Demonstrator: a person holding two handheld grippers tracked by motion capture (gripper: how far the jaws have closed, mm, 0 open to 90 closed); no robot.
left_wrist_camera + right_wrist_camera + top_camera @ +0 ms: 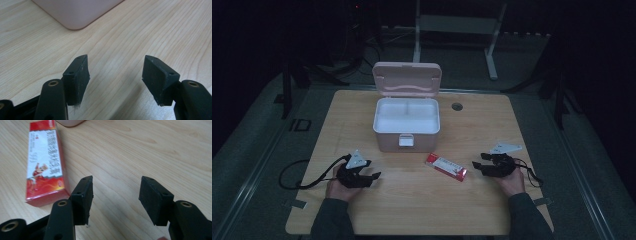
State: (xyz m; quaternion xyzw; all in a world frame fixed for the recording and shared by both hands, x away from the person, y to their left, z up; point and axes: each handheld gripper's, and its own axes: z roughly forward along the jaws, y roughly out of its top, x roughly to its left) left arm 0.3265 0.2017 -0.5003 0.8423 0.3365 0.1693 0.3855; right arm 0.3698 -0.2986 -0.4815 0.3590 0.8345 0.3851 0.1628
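Pale wood table (pixel 412 200), both tongs released and empty.
Your left gripper (pixel 373 170) rests near the open pink box (pixel 407 122); the red carton (pixel 446 166) lies flat between box and right gripper (pixel 478 164). It looks light, stiff and crushable, so pinch its long sides gently.

The high view is looking forward and down over the whole wooden table (pixel 422 200). Each gripper view is looking along its own jaws, close above the tabletop; both are catching a corner of the pink box (pixel 75 12), which the high view shares.
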